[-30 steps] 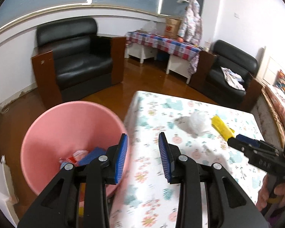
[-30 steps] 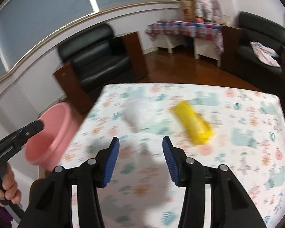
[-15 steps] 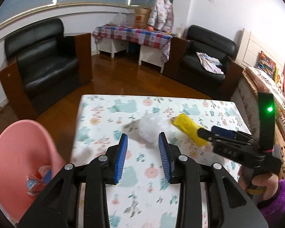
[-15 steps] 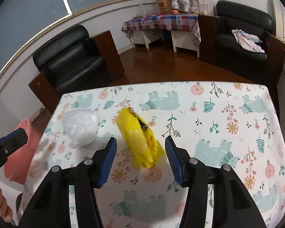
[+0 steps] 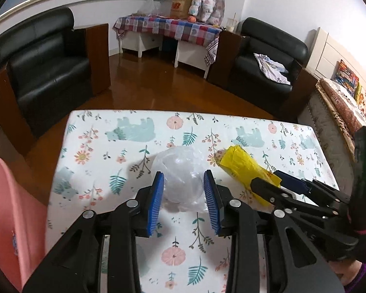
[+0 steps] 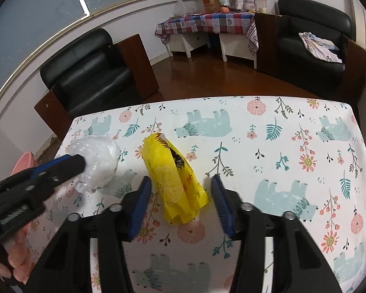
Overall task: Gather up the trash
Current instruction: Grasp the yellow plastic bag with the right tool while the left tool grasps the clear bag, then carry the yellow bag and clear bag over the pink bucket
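Clear bag (image 5: pixel 183 178) and yellow bag (image 6: pixel 175 178) lie side by side on our worktop (image 6: pixel 280 146); left gripper (image 5: pixel 184 199) open around the clear one, right gripper (image 6: pixel 180 200), just closing, open around the yellow one

Each camera sits on the back of a hand-held tool and looks forward and steeply down along its two fingers, close over the bench (image 5: pixel 134 131). The left view frames the left tool (image 5: pixel 184 202) at its bottom edge, facing a clear bag (image 5: pixel 180 171); the right tool (image 5: pixel 278 183) enters from its right side. The right view frames the right tool (image 6: pixel 180 202) over a yellow bag (image 6: pixel 175 178), with the left tool (image 6: pixel 80 163) entering from its left. Both views share the two bags, the bench cloth, a pink bin (image 5: pixel 9 210) at the left and two black armchairs (image 6: pixel 85 73) behind.
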`<state>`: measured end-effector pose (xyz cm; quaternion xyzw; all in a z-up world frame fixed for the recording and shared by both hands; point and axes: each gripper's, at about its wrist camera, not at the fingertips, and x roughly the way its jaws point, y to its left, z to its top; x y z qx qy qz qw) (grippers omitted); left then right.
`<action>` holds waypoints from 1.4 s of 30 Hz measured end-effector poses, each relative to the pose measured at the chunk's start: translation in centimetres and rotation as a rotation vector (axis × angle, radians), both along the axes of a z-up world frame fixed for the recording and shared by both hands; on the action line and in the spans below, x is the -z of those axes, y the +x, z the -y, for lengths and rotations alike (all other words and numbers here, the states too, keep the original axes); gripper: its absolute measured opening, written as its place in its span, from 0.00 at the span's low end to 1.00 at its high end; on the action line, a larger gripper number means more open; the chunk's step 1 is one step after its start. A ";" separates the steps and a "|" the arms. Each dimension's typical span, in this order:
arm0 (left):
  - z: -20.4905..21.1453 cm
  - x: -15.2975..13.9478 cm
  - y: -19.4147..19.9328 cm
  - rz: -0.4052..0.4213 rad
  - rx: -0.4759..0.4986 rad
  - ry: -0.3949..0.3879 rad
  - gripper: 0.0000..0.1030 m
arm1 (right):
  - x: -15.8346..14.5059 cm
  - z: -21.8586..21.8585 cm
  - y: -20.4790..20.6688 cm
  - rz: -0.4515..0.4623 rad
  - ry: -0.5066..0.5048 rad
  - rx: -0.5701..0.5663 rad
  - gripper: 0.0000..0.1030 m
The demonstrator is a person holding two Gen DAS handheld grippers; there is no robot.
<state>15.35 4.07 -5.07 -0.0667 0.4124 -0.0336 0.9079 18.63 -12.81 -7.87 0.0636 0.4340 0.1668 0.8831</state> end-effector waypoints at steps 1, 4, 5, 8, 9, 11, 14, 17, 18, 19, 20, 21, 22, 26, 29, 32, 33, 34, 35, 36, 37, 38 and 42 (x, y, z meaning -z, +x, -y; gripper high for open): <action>0.0 0.2 0.1 0.001 -0.001 0.005 0.33 | 0.0 0.0 -0.1 -0.004 -0.002 -0.002 0.30; 0.2 0.6 0.0 0.012 0.004 0.031 0.32 | 0.1 -0.2 -0.5 -0.006 -0.001 -0.017 0.16; 0.2 0.7 -0.2 0.018 0.004 0.036 0.27 | 0.0 -0.2 -0.7 -0.003 -0.001 -0.014 0.15; -0.1 0.5 -0.4 0.016 0.000 0.022 0.07 | -0.3 -0.3 -1.5 0.003 0.012 -0.015 0.13; -0.2 0.4 -0.7 0.019 -0.003 0.016 0.06 | -0.4 -0.2 -1.7 0.005 0.016 -0.015 0.13; -0.2 0.0 -1.3 0.030 -0.003 0.014 0.05 | -0.9 -0.1 -2.4 0.014 0.028 -0.015 0.13; -0.4 -0.8 -2.7 0.049 -0.001 0.002 0.05 | -1.8 0.1 -3.5 0.029 0.049 -0.010 0.13; -0.6 -1.8 -4.0 0.069 -0.005 -0.006 0.04 | -2.7 0.2 -4.6 0.046 0.063 -0.009 0.13; -0.7 -2.2 -4.5 0.078 -0.008 -0.005 0.04 | -3.0 0.2 -4.9 0.049 0.066 -0.010 0.13; -0.8 -2.5 -4.9 0.087 -0.011 -0.002 0.04 | -3.3 0.2 -5.2 0.053 0.069 -0.011 0.13; -0.9 -3.0 -5.5 0.097 -0.015 -0.001 0.04 | -3.6 0.2 -5.7 0.058 0.071 -0.012 0.13; -0.9 -3.3 -6.0 0.102 -0.017 -0.004 0.05 | -3.8 0.2 -5.9 0.060 0.073 -0.012 0.13; -1.1 -3.6 -6.4 0.107 -0.018 -0.008 0.04 | -4.1 0.1 -6.4 0.062 0.077 -0.015 0.13; -1.3 -4.7 -8.5 0.130 -0.022 0.003 0.04 | -5.1 -0.1 -7.9 0.082 0.077 -0.017 0.13; -1.1 -5.4 -9.7 0.151 -0.020 0.026 0.04 | -5.8 -0.1 -9.0 0.095 0.073 -0.013 0.13; -1.1 -5.8 -10.8 0.168 -0.015 0.030 0.04 | -6.2 -0.1 -10.0 0.099 0.063 -0.010 0.13; -1.1 -5.8 -11.1 0.168 -0.014 0.025 0.04 | -6.3 -0.1 -10.2 0.099 0.058 -0.008 0.13; -1.1 -5.8 -11.3 0.168 -0.012 0.021 0.04 | -6.3 -0.1 -10.6 0.097 0.054 -0.006 0.13; -1.1 -5.8 -11.5 0.168 -0.010 0.020 0.04 | -6.4 -0.1 -10.9 0.095 0.053 -0.005 0.13; -1.1 -5.9 -11.6 0.169 -0.011 0.020 0.04 | -6.5 -0.1 -11.1 0.097 0.050 -0.004 0.13; -1.1 -5.9 -11.7 0.170 -0.011 0.018 0.05 | -6.6 -0.2 -11.5 0.100 0.044 -0.005 0.13; -1.2 -6.0 -11.9 0.172 -0.013 0.013 0.05 | -6.7 -0.4 -11.7 0.101 0.041 -0.007 0.13; -2.1 -6.5 -13.0 0.191 -0.035 0.005 0.05 | -7.1 -1.2 -12.5 0.109 0.030 -0.026 0.13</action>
